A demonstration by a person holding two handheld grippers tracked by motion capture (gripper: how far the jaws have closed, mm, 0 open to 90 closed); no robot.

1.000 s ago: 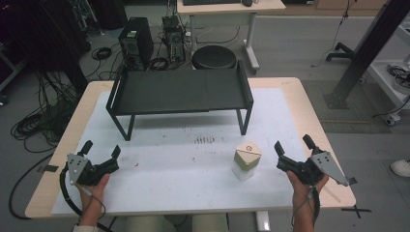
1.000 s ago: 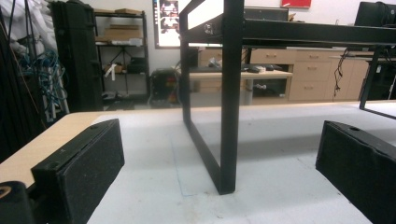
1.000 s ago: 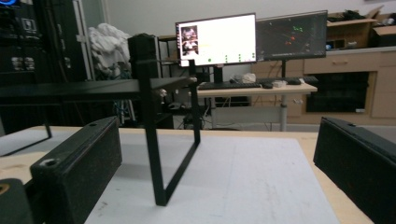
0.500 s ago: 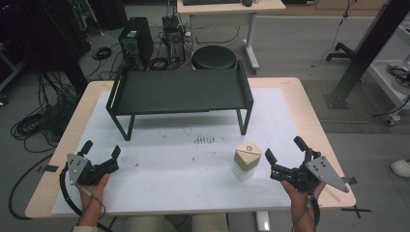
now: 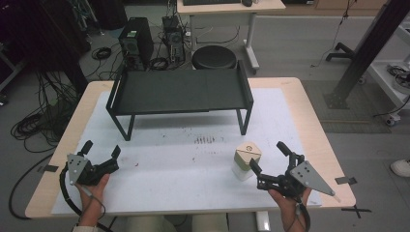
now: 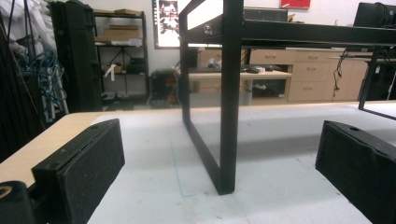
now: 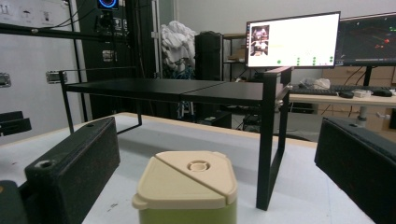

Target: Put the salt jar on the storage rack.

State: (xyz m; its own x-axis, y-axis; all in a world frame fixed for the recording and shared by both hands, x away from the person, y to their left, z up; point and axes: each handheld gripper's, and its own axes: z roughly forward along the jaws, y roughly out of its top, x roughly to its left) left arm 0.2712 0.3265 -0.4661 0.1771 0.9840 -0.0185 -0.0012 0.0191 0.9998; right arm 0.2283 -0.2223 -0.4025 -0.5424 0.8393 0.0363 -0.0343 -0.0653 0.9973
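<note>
The small green container with its beige lid point(image 5: 245, 161) stands near the worktop's point(image 5: 300, 104) front right corner, apart from the black shelf point(image 5: 179, 92) behind it. The right gripper point(image 5: 270, 164) sits just beside it, jaws spread wide and empty, apparently lined up to grasp. The left gripper point(image 5: 101, 151), also wide open, waits by the front left corner.

Your wooden table point(image 5: 309, 121) carries a white mat point(image 5: 193, 164); on that mat stand a black shelf rack point(image 5: 179, 92) and a cream-lidded container point(image 5: 245, 159).
</note>
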